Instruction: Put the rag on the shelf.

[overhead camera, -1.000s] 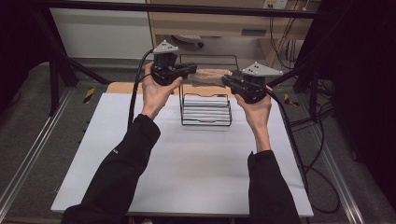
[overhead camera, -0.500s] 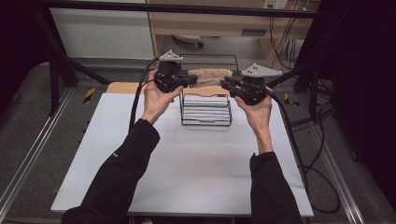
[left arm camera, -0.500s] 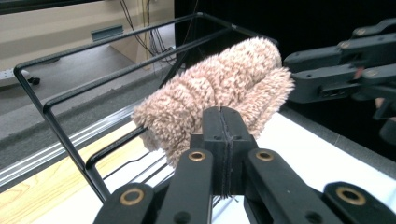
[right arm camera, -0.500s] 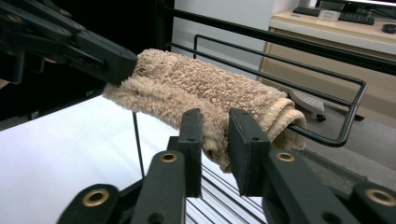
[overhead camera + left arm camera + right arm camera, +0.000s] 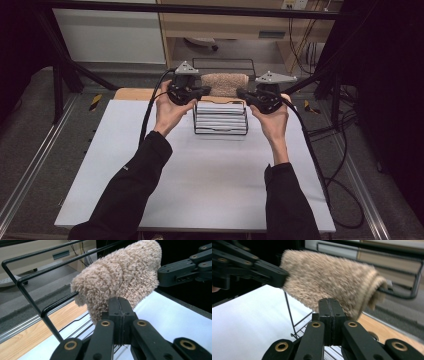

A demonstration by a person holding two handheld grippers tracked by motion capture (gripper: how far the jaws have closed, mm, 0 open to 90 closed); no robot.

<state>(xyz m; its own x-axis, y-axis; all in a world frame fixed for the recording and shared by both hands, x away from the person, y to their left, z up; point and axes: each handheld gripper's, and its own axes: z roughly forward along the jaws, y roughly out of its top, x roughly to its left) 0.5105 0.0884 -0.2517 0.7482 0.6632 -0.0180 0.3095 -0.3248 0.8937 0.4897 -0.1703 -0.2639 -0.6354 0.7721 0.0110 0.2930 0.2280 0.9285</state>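
The fluffy beige towel hangs over the top bar of the black wire rack, stretched between both tools. The left gripper pinches its left end with jaws pressed together; the right gripper pinches the opposite end likewise. The rack stands on the white table.

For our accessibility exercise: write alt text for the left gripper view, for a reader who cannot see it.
A fluffy beige towel hangs over the top bar of a black wire rack, with the left gripper shut on its near edge. The right gripper reaches in from the right, above a white table.
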